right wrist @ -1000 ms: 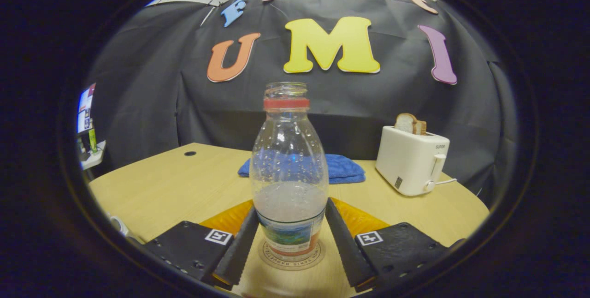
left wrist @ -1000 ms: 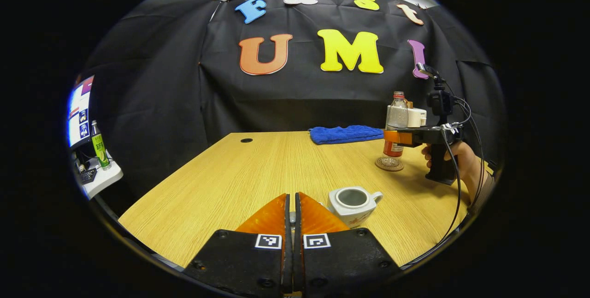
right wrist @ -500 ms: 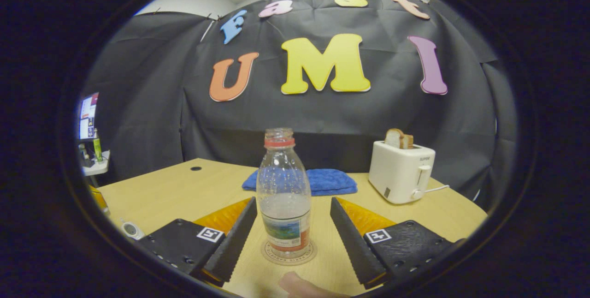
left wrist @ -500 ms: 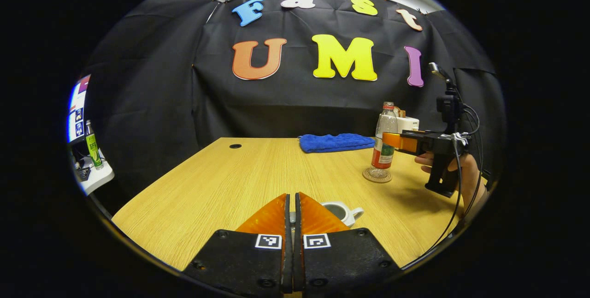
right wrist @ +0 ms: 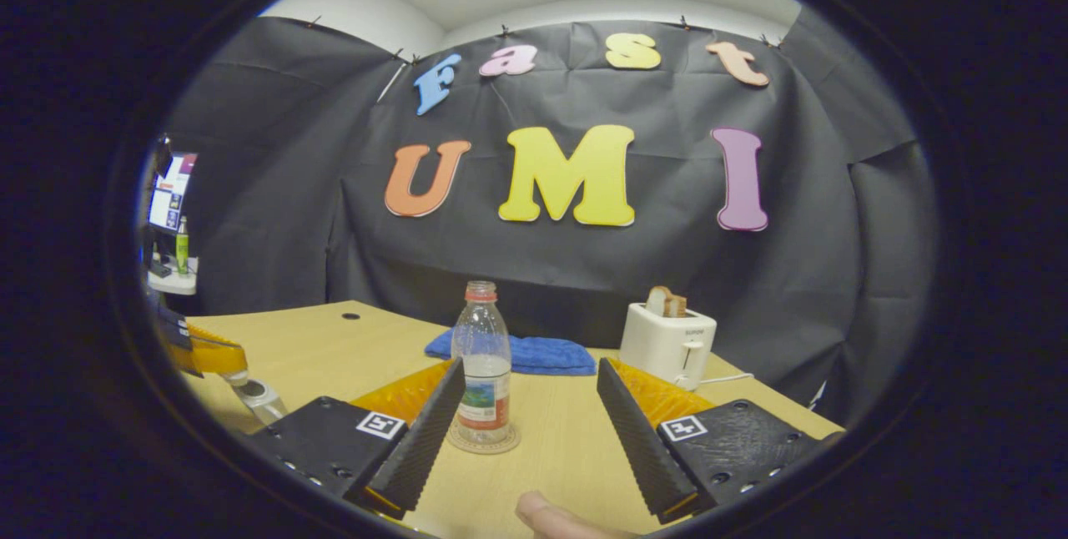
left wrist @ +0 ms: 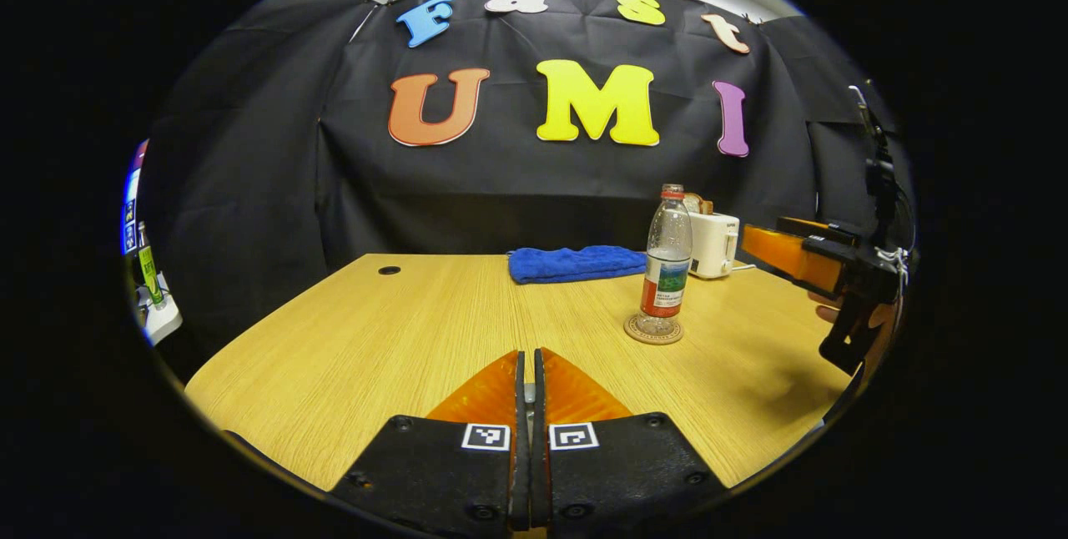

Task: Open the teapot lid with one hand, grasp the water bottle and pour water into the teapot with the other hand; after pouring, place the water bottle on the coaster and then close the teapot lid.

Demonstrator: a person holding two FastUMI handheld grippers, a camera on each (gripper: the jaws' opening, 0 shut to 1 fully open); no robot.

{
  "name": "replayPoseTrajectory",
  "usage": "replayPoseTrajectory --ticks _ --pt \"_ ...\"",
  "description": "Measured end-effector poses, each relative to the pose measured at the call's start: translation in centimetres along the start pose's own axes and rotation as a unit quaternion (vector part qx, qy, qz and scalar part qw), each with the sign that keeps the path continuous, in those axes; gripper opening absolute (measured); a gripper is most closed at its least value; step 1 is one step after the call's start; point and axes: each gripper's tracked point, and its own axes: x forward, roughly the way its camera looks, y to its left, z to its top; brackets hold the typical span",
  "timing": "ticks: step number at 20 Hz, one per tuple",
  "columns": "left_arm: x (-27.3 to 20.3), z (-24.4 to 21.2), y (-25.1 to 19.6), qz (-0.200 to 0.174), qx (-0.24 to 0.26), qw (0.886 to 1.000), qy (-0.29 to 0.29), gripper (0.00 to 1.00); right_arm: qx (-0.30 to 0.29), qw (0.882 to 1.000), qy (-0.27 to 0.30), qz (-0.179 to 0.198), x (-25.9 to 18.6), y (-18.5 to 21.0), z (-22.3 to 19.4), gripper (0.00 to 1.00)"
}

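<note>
One water bottle upright on one coaster

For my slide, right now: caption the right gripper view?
Open tongs back from water bottle standing on coaster.

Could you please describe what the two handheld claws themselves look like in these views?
Each claw has two long wedge-shaped fingers on black textured blocks, each block bearing a small square black-and-white marker. The right claw has ridged inner finger faces. Seen from the left claw, it has a black pistol-style handle with black cables and a small mast on top.
</note>
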Motion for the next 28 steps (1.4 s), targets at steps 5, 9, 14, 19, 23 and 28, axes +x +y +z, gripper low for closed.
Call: replayPoseTrajectory --ticks 5,9,14,19,23,28 --pt "1.4 -0.8 0.3 0.016 -0.002 1.000 0.013 0.03 -0.010 1.000 -0.009 0.001 -1.5 -0.8 -0.1 0.97" --pt "2.0 -1.2 0.5 0.025 -0.005 1.000 0.019 0.03 -0.020 1.000 0.010 -0.009 -1.9 -1.8 -1.4 0.97" --pt "2.1 -1.6 0.4 0.028 -0.009 0.999 0.029 0.08 -0.014 1.000 0.012 -0.021 -2.6 -2.7 -1.8 0.97" --pt "1.4 -0.4 1.0 0.043 -0.032 0.998 0.013 0.24 -0.014 1.000 0.003 -0.017 -3.8 -2.6 -0.9 0.95" --pt "0.1 1.4 1.1 0.057 -0.047 0.997 0.002 0.54 -0.004 1.000 0.003 -0.024 -4.8 -3.4 -0.7 0.95" --pt "-2.0 4.7 0.0 0.058 -0.043 0.997 -0.023 0.80 -0.006 0.999 -0.002 -0.038 -6.8 -4.3 0.4 0.95"
